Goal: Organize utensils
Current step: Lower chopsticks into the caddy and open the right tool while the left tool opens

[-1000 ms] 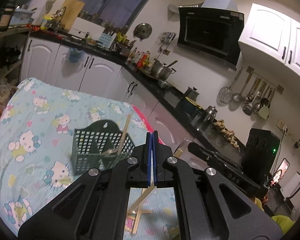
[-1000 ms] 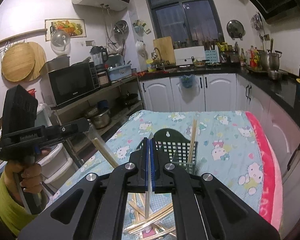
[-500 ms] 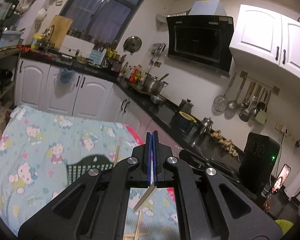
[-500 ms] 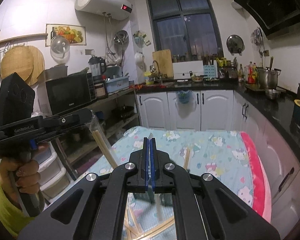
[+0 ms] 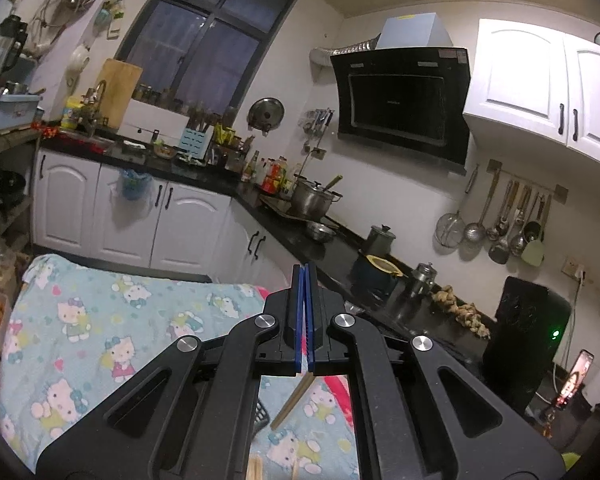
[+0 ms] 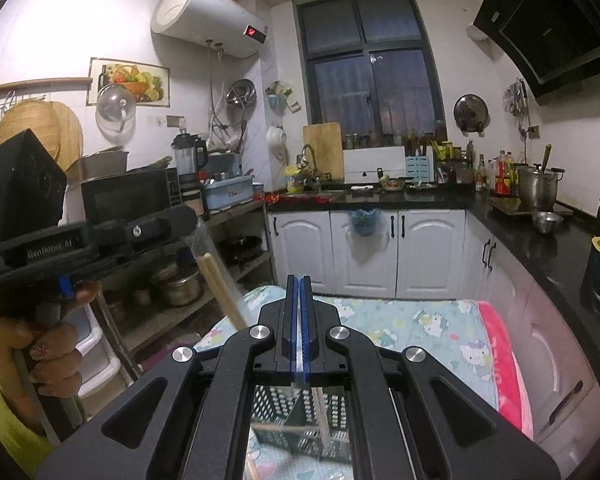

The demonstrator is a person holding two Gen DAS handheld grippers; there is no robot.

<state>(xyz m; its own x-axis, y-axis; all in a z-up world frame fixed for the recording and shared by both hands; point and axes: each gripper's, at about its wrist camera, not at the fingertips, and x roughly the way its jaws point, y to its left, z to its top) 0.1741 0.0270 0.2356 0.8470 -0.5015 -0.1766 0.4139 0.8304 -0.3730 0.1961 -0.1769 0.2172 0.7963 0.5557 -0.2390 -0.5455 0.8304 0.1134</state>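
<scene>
My left gripper (image 5: pixel 305 316) is shut on wooden chopsticks in a clear wrapper (image 5: pixel 292 400), which hang below its jaws over the table. They also show in the right wrist view (image 6: pixel 222 292) under the left gripper's body (image 6: pixel 100 236). My right gripper (image 6: pixel 299 320) is shut on a thin clear wrapper strip that runs between its pads. Below it stands the dark green utensil basket (image 6: pixel 300 416) with a chopstick (image 6: pixel 322 416) upright in it. Loose chopsticks (image 5: pixel 254 468) lie on the cloth.
The table carries a blue Hello Kitty cloth (image 5: pixel 100 320) with a pink edge (image 6: pixel 504 360). White cabinets and a black counter (image 6: pixel 540 248) with pots run behind and to the right. Shelves with a microwave (image 6: pixel 128 196) stand left.
Both grippers have risen and tilted up, so the basket and the loose chopsticks have dropped low in both views. The left gripper still holds the wrapped chopsticks.
</scene>
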